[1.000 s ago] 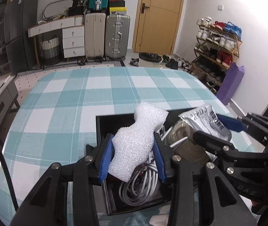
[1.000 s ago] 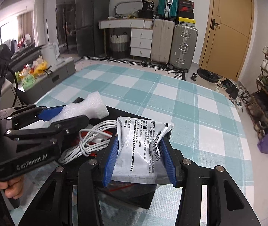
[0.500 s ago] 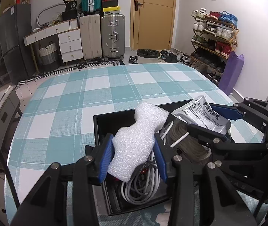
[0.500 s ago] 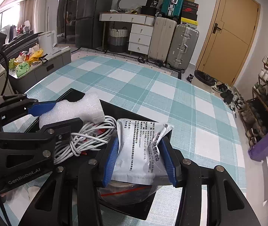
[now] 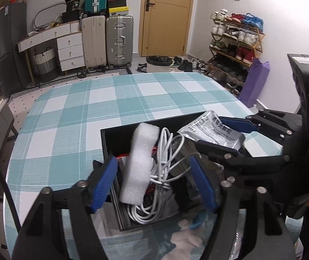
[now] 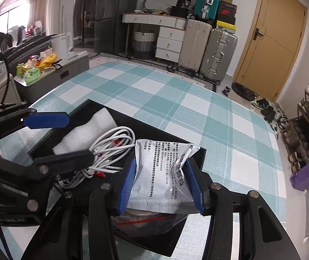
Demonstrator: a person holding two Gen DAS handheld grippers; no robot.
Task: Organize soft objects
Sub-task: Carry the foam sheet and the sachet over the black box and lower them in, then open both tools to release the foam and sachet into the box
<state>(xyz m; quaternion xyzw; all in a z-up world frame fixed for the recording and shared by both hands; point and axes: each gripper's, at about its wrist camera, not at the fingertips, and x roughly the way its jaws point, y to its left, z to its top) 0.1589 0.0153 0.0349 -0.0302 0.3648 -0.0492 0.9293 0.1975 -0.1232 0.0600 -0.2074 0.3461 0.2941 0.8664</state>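
A black box (image 5: 111, 138) (image 6: 200, 153) sits on the checked tablecloth. A white foam block (image 5: 140, 162) (image 6: 89, 130) leans inside it on a coil of white cable (image 5: 167, 151) (image 6: 111, 145). My left gripper (image 5: 154, 182) (image 6: 54, 136) is open, its blue pads spread either side of the foam and not touching it. My right gripper (image 6: 161, 186) (image 5: 223, 136) is shut on a silver printed pouch (image 6: 163, 173) (image 5: 210, 130), held over the box's right side above a clear bag of dark items (image 6: 152, 223).
The teal and white checked table (image 5: 111, 99) (image 6: 176, 99) stretches beyond the box. Suitcases (image 5: 106, 39), a white drawer unit and a door stand at the back. A shoe rack (image 5: 234, 41) and a purple bag are on the right.
My left gripper has opened and let go of the foam block, which now rests in the box. My right gripper still holds the pouch over the box.
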